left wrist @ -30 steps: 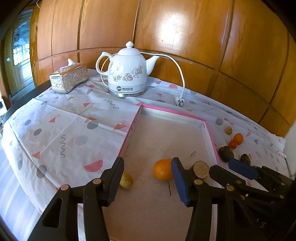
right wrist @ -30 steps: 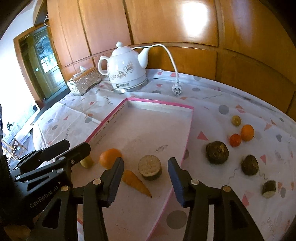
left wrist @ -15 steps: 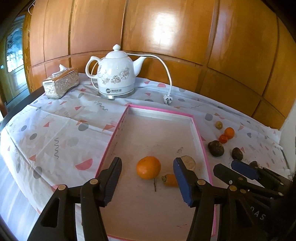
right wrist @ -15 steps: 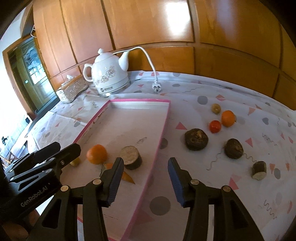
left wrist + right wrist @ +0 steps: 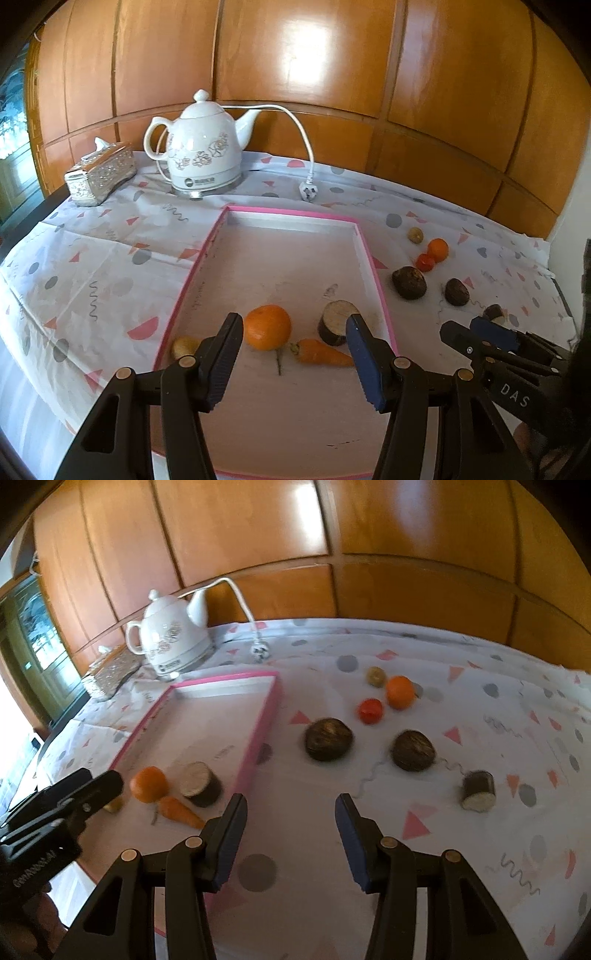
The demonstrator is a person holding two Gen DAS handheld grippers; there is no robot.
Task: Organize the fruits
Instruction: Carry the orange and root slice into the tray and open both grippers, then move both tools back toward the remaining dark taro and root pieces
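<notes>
A pink-rimmed tray (image 5: 364,243) (image 5: 271,701) holds an orange (image 5: 267,326) (image 5: 149,784), a carrot (image 5: 321,352) (image 5: 179,810), a cut brown root piece (image 5: 334,321) (image 5: 199,779) and a small yellowish fruit (image 5: 183,345). My left gripper (image 5: 293,362) is open and empty above the tray's near end. My right gripper (image 5: 290,843) is open and empty over the cloth right of the tray. Loose on the cloth lie two dark round roots (image 5: 328,739) (image 5: 413,750), a tomato (image 5: 370,710), a second orange (image 5: 399,691), a small brown fruit (image 5: 375,675) and a cut root piece (image 5: 477,789).
A white electric kettle (image 5: 201,155) with cord and plug (image 5: 308,192) stands behind the tray. A silver tissue box (image 5: 99,173) sits at the back left. Wooden wall panels close off the back. The table edge runs along the left.
Both grippers have pulled back and up from the tray. The right gripper has swung right, from over the tray to over the cloth beside the loose fruits. Both stay open.
</notes>
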